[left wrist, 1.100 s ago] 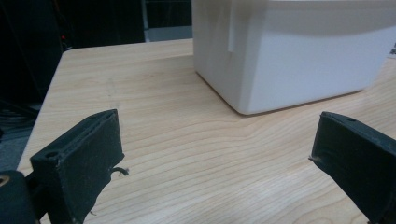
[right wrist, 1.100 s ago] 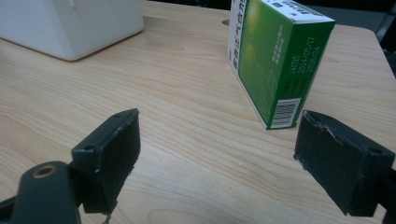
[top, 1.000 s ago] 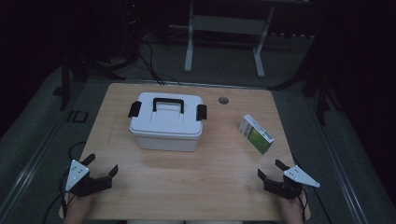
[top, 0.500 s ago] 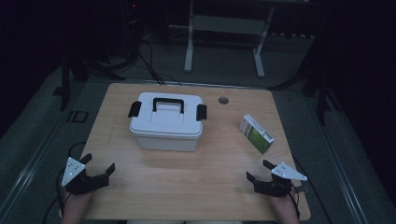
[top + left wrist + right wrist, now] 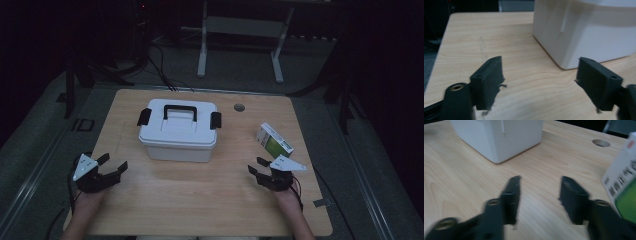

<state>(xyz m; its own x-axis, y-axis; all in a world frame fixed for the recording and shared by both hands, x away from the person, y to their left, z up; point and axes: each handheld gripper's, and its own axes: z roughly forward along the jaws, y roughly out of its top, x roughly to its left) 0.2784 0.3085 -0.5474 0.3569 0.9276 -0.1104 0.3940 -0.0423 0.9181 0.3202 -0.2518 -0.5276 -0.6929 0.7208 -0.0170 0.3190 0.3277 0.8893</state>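
A white lidded storage box [image 5: 178, 130] with a black handle and black side latches stands in the middle of the wooden table [image 5: 200, 200]. Its lower corner shows in the left gripper view [image 5: 584, 32] and in the right gripper view [image 5: 499, 135]. A small white and green carton [image 5: 273, 140] lies to the box's right, and its edge shows at the right of the right gripper view [image 5: 624, 182]. My left gripper [image 5: 114, 164] hovers open near the table's front left corner. My right gripper [image 5: 256, 167] is open near the front right, just in front of the carton. Neither holds anything.
A round cable hole [image 5: 239, 107] sits in the table behind the carton. A metal stand [image 5: 240, 30] and cables [image 5: 160, 65] are on the dark floor beyond the table. Bare wood lies between the two grippers.
My right gripper has moved left and forward over the table, toward the box. The left gripper has shifted slightly. Box and carton have not moved.
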